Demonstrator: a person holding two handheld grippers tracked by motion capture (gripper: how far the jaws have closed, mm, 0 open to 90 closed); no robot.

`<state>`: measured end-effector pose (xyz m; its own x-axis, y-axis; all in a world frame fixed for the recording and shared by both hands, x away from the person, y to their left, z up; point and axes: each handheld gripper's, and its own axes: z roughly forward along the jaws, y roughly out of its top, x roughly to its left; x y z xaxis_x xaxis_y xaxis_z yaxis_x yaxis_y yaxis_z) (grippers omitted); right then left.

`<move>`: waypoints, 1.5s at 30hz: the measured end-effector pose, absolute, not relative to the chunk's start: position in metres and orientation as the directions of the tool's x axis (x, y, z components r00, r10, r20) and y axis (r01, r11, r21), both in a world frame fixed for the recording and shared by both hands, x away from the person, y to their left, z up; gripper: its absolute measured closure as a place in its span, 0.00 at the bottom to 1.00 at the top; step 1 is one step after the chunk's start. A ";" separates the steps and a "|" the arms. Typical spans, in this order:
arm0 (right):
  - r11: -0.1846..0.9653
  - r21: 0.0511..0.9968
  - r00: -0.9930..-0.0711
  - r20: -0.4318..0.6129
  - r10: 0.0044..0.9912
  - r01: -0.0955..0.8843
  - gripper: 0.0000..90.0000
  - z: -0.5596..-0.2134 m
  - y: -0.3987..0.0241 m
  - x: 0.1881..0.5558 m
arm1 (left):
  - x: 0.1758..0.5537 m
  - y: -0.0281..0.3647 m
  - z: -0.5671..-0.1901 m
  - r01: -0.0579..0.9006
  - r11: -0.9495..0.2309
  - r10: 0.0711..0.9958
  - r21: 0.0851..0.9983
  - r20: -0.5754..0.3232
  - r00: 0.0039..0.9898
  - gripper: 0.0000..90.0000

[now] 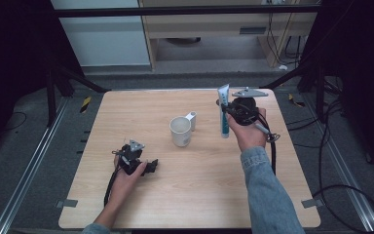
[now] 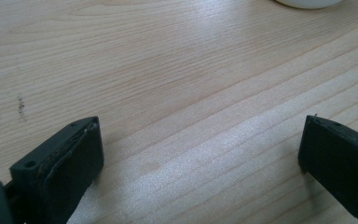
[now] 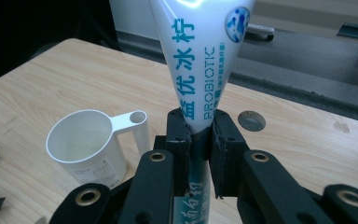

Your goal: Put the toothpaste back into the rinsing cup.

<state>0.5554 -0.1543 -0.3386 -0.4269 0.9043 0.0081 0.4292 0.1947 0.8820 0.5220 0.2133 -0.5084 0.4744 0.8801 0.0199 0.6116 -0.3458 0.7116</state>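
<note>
High view: tube clamped upright beside the cup

High view showed a light wooden table (image 1: 190, 195) with a white cup (image 1: 180, 131) standing near its centre, handle toward the far right. The right gripper (image 1: 228, 110) was held above the table's right half, to the right of the cup, by the person's right hand (image 1: 248, 132) in a denim sleeve. Its jaws were closed on a white and blue toothpaste tube (image 1: 223, 112). The tube stood roughly upright, flat crimped end up, and was clear of the cup.

Right gripper view confirmed the grip: both pads pressed on the narrow lower part of the toothpaste tube (image 3: 199, 70), with the wide end rising above them. The white cup (image 3: 89, 147) stood to the lower left, apart from the tube, and was empty as far as its inside could be seen.

Left gripper (image 1: 152, 165) lay low over the near left part of the table, held by the left hand (image 1: 126, 178). Left gripper view showed its jaws spread wide with bare table (image 2: 177, 93) between them and nothing held.
</note>
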 end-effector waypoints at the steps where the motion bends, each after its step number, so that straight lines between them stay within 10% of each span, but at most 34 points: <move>1: 0.189 0.885 -0.425 0.010 0.905 0.424 0.88 -0.339 -0.154 0.554 | 0.522 0.213 -0.508 0.611 -0.346 0.880 0.712 0.021 0.474 0.00; 45: 0.129 0.938 -0.450 0.031 0.892 0.320 0.88 -0.316 -0.102 0.561 | 0.522 0.213 -0.509 0.609 -0.346 0.880 0.713 0.022 0.474 0.00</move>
